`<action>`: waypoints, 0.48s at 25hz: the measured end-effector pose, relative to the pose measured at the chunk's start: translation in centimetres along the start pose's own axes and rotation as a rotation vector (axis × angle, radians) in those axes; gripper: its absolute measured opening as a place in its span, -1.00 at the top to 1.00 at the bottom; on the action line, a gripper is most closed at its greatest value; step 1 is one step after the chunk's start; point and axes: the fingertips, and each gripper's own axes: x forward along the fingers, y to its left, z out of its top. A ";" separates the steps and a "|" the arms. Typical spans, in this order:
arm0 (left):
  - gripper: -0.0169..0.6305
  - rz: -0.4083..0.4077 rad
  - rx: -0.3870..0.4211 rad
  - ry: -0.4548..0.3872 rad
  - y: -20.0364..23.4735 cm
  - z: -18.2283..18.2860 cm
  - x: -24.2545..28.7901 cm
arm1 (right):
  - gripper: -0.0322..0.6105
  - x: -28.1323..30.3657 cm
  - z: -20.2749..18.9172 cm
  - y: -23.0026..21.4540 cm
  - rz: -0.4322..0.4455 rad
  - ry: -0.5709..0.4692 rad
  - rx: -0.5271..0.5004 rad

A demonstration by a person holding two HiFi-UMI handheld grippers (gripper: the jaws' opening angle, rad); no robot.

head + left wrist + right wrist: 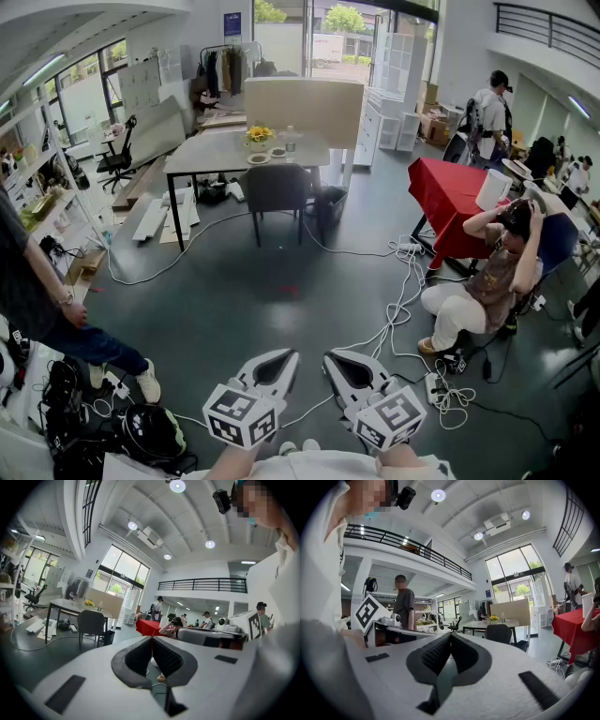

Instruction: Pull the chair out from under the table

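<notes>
Chair tucked in, both claws clenched and empty

The dark chair (278,187) stands pushed in at the near side of the grey surface (202,152), well apart from me across the floor (281,281). My left claw (287,356) and right claw (330,358) hover side by side, each clenched on nothing. Yellow flowers (259,134) sit on the surface, and a seated person (478,281) is off to the right.
</notes>
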 end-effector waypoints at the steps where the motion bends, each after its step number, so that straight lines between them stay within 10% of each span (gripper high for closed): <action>1: 0.90 0.000 0.005 0.005 -0.1 0.0 0.3 | 0.89 0.0 0.0 -0.2 -0.003 0.005 -0.004; 12: 0.90 0.008 0.021 0.022 0.6 0.0 1.6 | 0.89 1.3 -0.4 -1.3 -0.022 0.037 -0.049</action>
